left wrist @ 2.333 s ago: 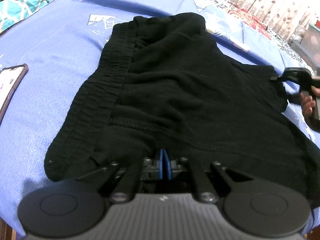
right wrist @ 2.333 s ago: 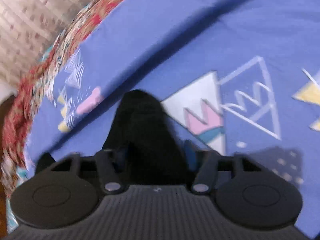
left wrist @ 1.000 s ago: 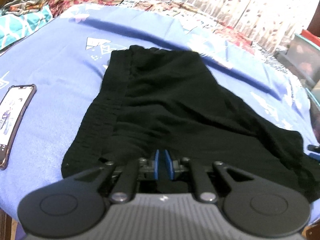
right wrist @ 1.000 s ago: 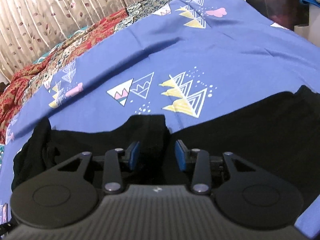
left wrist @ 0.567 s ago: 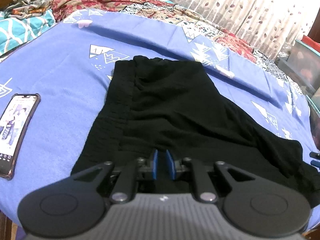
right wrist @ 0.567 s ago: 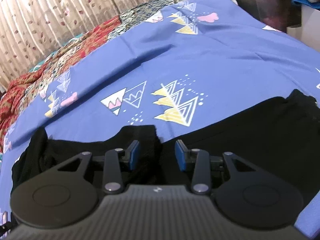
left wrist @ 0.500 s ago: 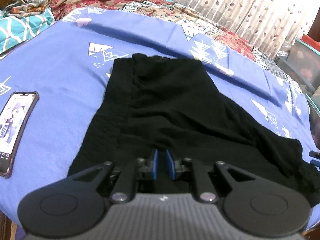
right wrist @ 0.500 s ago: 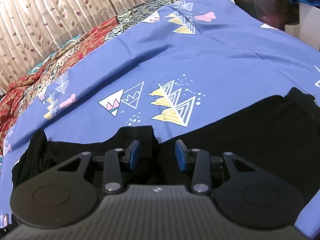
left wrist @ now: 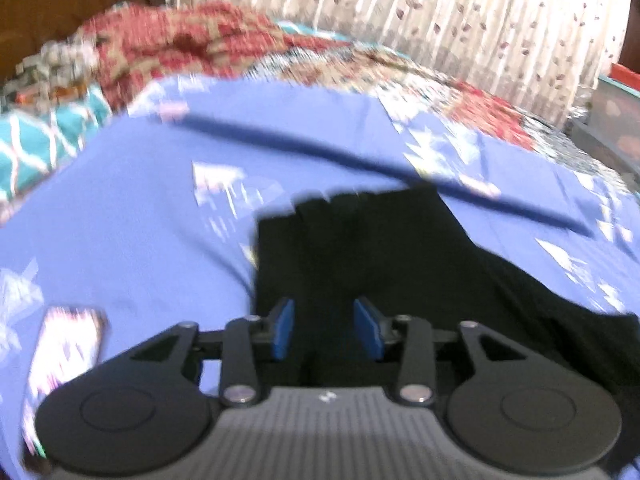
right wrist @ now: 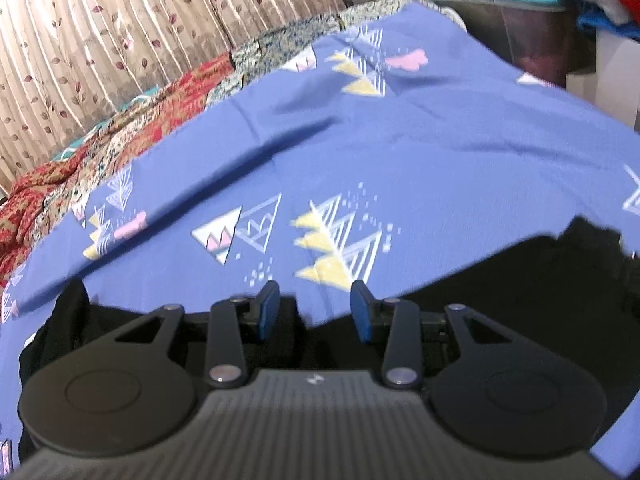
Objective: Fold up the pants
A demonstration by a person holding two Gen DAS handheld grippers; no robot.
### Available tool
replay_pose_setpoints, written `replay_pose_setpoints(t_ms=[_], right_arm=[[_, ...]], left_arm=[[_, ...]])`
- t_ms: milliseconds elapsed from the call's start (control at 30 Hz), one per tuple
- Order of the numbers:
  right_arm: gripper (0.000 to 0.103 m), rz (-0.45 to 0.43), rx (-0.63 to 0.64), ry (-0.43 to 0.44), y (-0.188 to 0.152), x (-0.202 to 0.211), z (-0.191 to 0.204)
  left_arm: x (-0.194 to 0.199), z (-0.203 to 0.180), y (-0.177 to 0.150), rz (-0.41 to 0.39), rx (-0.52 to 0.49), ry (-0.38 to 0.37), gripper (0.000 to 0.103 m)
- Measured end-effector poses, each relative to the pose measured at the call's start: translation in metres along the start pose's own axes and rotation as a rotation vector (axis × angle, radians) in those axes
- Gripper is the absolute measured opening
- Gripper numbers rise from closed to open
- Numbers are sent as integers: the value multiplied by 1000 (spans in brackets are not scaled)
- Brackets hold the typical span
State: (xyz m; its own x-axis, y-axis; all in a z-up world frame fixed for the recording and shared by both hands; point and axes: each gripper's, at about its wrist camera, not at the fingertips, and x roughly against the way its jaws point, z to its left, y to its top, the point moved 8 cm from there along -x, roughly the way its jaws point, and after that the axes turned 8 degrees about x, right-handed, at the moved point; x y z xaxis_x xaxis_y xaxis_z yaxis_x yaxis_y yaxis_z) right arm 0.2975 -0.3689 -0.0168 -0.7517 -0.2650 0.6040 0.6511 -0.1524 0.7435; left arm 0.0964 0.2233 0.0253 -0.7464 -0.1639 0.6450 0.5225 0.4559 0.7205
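Left wrist view, blurred: black pants (left wrist: 360,248) lie flat on the blue bedsheet (left wrist: 140,220), long axis running from the left gripper (left wrist: 326,330) away toward the far edge, then spreading right. Its jaws are opening, cloth beneath and between the blue pads but not pinched. A phone (left wrist: 64,356) lies near the sheet's left near edge. Right wrist view: right gripper (right wrist: 314,312) stands part open, holding nothing, pants' edge under it; bare sheet ahead gives room to fold.
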Motion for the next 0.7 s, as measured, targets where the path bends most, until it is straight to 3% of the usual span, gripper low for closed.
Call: replay_pose_setpoints(t_ms=[33, 200, 333, 367, 400, 433, 467, 500, 567, 600, 633, 700], right_arm=[[42, -4, 2, -2, 4, -1, -2], [43, -8, 21, -14, 23, -14, -7], [44, 27, -6, 8, 26, -30, -6], [44, 41, -9, 22, 24, -34, -2], [47, 56, -6, 35, 22, -39, 2], [49, 73, 2, 50, 20, -44, 7], [54, 94, 13, 68, 15, -49, 14], [58, 114, 21, 83, 11, -53, 20], [57, 171, 22, 119, -3, -66, 31], [40, 216, 19, 144, -13, -74, 38], [31, 250, 40, 155, -22, -79, 45], [30, 243, 97, 115, -27, -82, 59]], left_arm=[[-9, 2, 12, -7, -9, 12, 37], [-75, 5, 49, 15, -41, 60, 67], [-133, 10, 47, 110, 2, 117, 70], [-145, 11, 43, 142, 38, 121, 64], [-152, 11, 40, 156, 62, 135, 49], [-154, 10, 37, 146, 70, 164, 45], [-151, 7, 36, 129, 68, 174, 36], [-144, 2, 32, 117, 69, 161, 20], [-128, -9, 28, 96, 94, 118, 16], [-116, -16, 26, 74, 103, 89, 15], [-105, -23, 25, 52, 101, 68, 15], [-82, -35, 21, 9, 75, 28, 15]])
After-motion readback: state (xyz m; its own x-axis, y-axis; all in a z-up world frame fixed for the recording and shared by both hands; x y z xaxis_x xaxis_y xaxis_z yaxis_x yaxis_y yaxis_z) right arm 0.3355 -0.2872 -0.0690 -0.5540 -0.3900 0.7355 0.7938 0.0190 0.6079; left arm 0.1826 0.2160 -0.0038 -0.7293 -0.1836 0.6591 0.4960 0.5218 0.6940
